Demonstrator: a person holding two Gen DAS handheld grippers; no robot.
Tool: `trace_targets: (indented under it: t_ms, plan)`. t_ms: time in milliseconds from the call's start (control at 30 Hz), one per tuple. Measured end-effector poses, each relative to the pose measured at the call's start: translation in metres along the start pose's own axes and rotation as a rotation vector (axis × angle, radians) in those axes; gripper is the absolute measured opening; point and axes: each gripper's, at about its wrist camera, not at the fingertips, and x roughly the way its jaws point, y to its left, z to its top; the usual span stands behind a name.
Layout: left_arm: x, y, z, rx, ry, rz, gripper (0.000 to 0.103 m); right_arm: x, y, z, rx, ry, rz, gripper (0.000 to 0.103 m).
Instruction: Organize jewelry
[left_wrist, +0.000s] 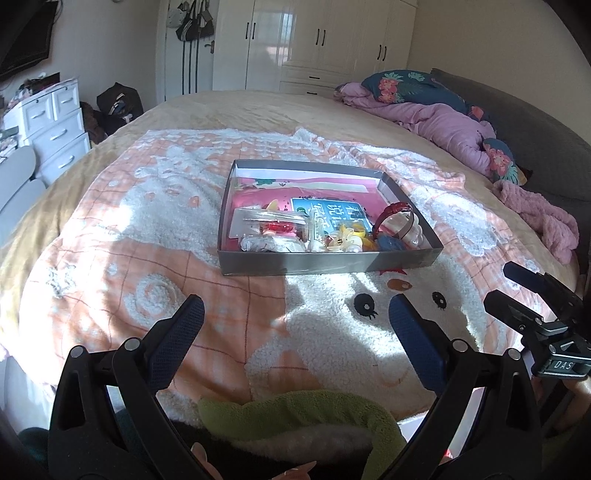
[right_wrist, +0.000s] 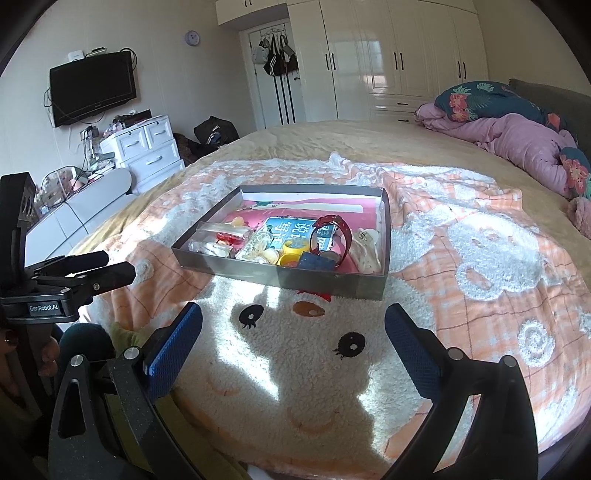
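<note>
A shallow grey box (left_wrist: 325, 263) (right_wrist: 325, 284) sits on the blanket in the middle of the bed. It holds a red watch (left_wrist: 393, 211) (right_wrist: 338, 230), yellow trinkets (left_wrist: 345, 236) (right_wrist: 291, 251), a clear plastic bag (left_wrist: 269, 218) (right_wrist: 221, 230), a blue card (left_wrist: 332, 212) and white pieces (right_wrist: 365, 251). My left gripper (left_wrist: 295, 321) is open and empty, short of the box's near wall. My right gripper (right_wrist: 293, 325) is open and empty, also short of the box. The right gripper shows at the right edge of the left wrist view (left_wrist: 517, 291); the left gripper shows at the left of the right wrist view (right_wrist: 96, 269).
The box rests on a pink and white fleece blanket (left_wrist: 147, 258) (right_wrist: 480, 277) over a tan bedspread. A purple duvet and floral pillows (left_wrist: 443, 118) (right_wrist: 517, 136) lie at the far right. A white drawer unit (left_wrist: 55, 122) stands left of the bed. A green cloth (left_wrist: 295, 417) lies at the near edge.
</note>
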Motion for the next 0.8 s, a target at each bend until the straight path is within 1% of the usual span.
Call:
trace_targets:
  t_ms: [800]
  plan:
    - [-0.0039,-0.0007,0.0027,0.008,0.007,0.007,0.094,-0.0007,0.0015,0.0011,-0.003,-0.002,0.008,0.098]
